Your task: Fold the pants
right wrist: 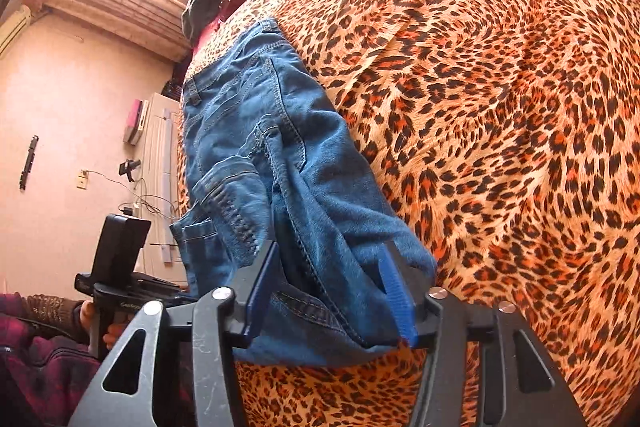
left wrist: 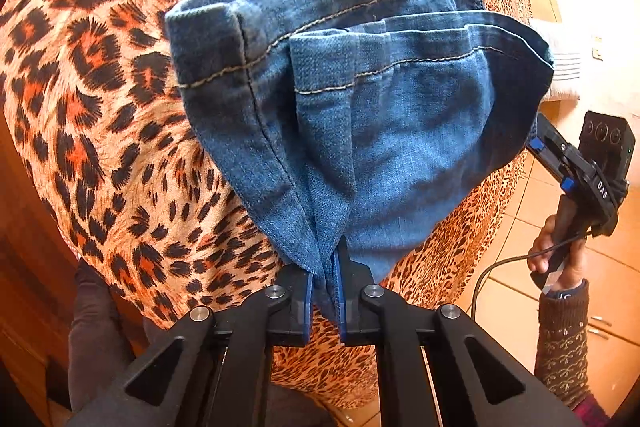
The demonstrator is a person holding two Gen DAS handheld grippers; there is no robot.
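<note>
My left gripper (left wrist: 324, 291) clamped tight on pinched edge of blue jeans (left wrist: 360, 99), denim bunched between blue pads. Jeans lie folded on leopard-print bed cover (left wrist: 100, 87), hem ends stacked in layers ahead of left gripper, near bed edge. My right gripper (right wrist: 332, 291) about half open, jaws standing either side of denim fold; left pad clear of cloth, right pad against it, no squeeze visible. Waistband end (right wrist: 224, 75) lies farther up bed.
</note>
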